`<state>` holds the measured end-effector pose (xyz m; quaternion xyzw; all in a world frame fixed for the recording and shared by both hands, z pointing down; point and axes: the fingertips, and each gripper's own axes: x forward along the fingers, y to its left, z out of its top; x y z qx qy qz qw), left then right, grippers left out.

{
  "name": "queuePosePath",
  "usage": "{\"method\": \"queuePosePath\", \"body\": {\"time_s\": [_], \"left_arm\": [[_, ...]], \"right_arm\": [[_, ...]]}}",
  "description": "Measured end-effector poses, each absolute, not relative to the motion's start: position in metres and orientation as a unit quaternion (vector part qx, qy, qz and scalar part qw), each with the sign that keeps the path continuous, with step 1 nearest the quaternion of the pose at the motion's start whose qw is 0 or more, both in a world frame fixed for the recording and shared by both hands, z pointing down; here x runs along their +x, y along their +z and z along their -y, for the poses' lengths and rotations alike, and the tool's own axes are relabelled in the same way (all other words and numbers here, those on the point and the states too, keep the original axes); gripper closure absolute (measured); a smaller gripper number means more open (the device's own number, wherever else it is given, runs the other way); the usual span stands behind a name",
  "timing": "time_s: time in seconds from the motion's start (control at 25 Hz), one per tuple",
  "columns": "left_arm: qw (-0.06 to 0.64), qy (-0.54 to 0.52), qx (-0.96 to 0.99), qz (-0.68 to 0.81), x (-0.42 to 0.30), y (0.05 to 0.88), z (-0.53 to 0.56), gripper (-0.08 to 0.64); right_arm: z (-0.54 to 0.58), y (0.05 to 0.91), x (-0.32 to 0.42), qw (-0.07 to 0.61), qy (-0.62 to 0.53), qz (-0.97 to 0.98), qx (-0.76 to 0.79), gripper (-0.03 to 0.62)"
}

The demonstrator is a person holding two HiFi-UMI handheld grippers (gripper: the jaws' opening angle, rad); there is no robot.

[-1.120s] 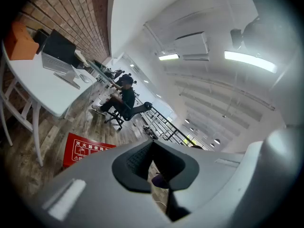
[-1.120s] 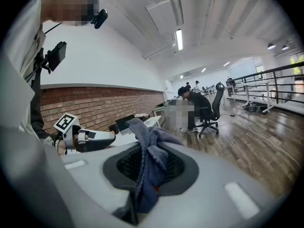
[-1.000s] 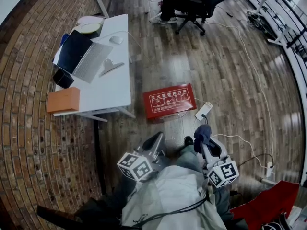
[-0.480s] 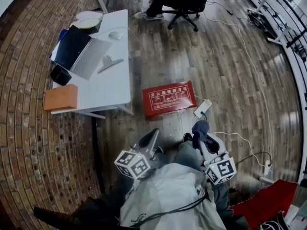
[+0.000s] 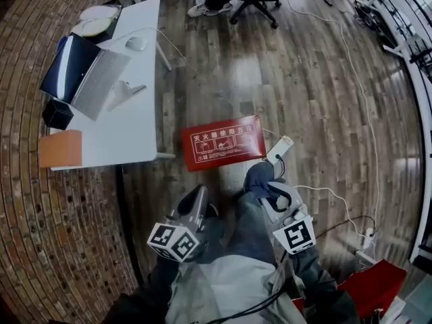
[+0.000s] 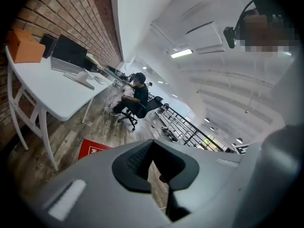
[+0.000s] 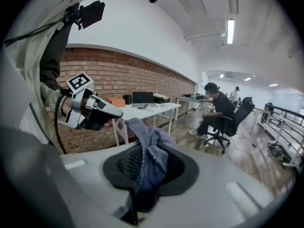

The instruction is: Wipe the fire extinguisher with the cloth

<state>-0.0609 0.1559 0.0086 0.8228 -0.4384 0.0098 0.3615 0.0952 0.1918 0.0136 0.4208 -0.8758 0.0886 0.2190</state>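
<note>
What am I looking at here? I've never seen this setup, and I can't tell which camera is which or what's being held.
There is no robot arm: a person holds a two-jaw gripper in each hand. The head view looks steeply down from the person's head. The other two cameras ride on the grippers and look along their jaws. The right gripper is clamped on a blue cloth. The left gripper is empty, its jaws slightly apart. On the wooden floor ahead lies a red box printed with fire extinguisher instructions, with a white power strip beside it. No extinguisher itself shows. The white table on the left carries a laptop and an orange box.
</note>
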Motion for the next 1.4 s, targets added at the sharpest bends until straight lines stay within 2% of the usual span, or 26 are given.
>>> {"method": "queuePosePath", "body": {"time_s": [0.2, 0.48, 0.76, 0.92, 1.2, 1.28, 1.4], "left_arm": [[0.356, 0.017, 0.789, 0.5, -0.051, 0.071, -0.106, 0.552], [0.365, 0.049, 0.739, 0.564, -0.055, 0.176, -0.073, 0.552], [0.381, 0.063, 0.712, 0.587, -0.086, 0.24, -0.065, 0.552], [0.395, 0.079, 0.699, 0.591, -0.097, 0.262, -0.082, 0.552], [0.424, 0.073, 0.643, 0.634, -0.142, 0.287, -0.129, 0.552], [0.434, 0.083, 0.636, 0.633, -0.152, 0.295, -0.139, 0.552], [0.428, 0.101, 0.65, 0.62, -0.154, 0.3, -0.145, 0.552]], "right_arm": [[-0.117, 0.096, 0.114, 0.286, 0.048, 0.871, 0.397, 0.523], [-0.059, 0.204, 0.096, 0.301, 0.09, 0.879, 0.359, 0.525], [-0.014, 0.308, 0.102, 0.396, 0.102, 0.827, 0.386, 0.523], [-0.011, 0.321, 0.069, 0.373, 0.166, 0.828, 0.383, 0.525], [-0.093, 0.324, -0.096, 0.355, 0.156, 0.897, 0.211, 0.528], [-0.098, 0.326, -0.101, 0.358, 0.135, 0.901, 0.204, 0.528], [-0.079, 0.327, -0.053, 0.352, 0.164, 0.886, 0.255, 0.529]]}}
